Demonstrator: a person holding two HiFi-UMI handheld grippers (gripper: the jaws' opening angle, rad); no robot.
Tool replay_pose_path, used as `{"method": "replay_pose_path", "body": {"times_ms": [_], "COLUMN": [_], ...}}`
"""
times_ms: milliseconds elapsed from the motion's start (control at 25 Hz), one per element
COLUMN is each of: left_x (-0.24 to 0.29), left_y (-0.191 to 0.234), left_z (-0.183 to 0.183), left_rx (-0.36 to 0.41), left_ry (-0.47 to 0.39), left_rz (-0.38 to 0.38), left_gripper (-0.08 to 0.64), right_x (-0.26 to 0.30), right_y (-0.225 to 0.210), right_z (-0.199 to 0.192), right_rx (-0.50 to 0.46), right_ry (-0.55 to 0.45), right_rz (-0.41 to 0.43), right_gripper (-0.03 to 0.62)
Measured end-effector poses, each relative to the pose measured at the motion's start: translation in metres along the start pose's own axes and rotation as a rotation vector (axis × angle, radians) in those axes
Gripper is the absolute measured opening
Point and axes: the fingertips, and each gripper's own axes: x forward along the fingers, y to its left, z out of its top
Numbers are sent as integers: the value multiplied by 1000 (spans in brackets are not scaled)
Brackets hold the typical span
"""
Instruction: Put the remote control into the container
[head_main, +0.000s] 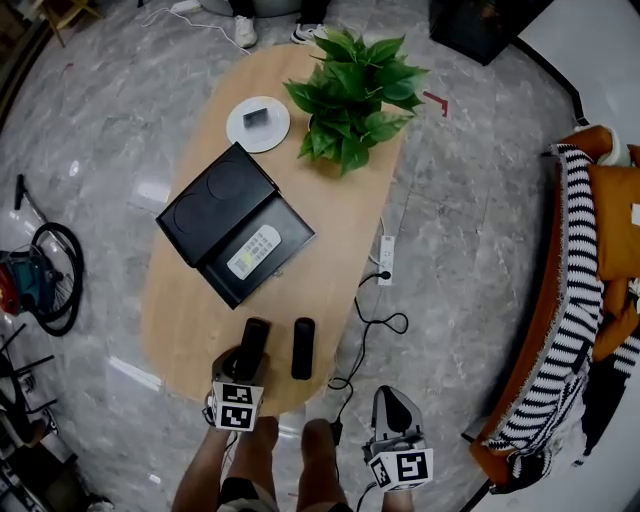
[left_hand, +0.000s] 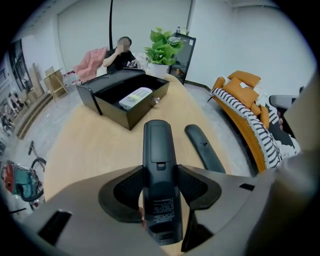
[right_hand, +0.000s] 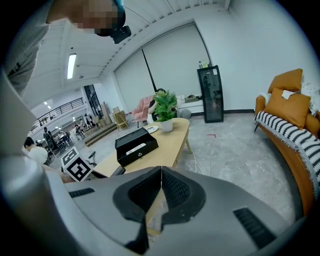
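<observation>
My left gripper is shut on a black remote near the wooden table's front end. The remote lies back side up and sticks out forward past the pads, which press its sides. A second black remote lies on the table just to its right. The black container stands open mid-table with a white remote inside. My right gripper is shut and empty, off the table's front right over the floor.
A potted plant and a white plate stand at the table's far end. A power strip with a cable lies on the floor right of the table. A striped sofa is at the right. A person sits beyond the table.
</observation>
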Motion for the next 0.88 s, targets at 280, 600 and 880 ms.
{"method": "replay_pose_path", "body": {"times_ms": [280,600,880], "left_x": [-29,-68,-87], "left_y": [1,7,12], "left_z": [38,103,141], "left_rx": [48,148,195], "left_ry": [-70,-175,-206], "left_rz": [-1,13,15], "left_gripper": [221,221,221], "right_x": [-2,-5,-7], "right_y": [2,4,6], "right_z": [15,33,51], "right_rx": [-10,-5,5], "right_ry": [-15,-38,-53], "right_rz": [0,-5,-15], "right_gripper": [11,11,11]}}
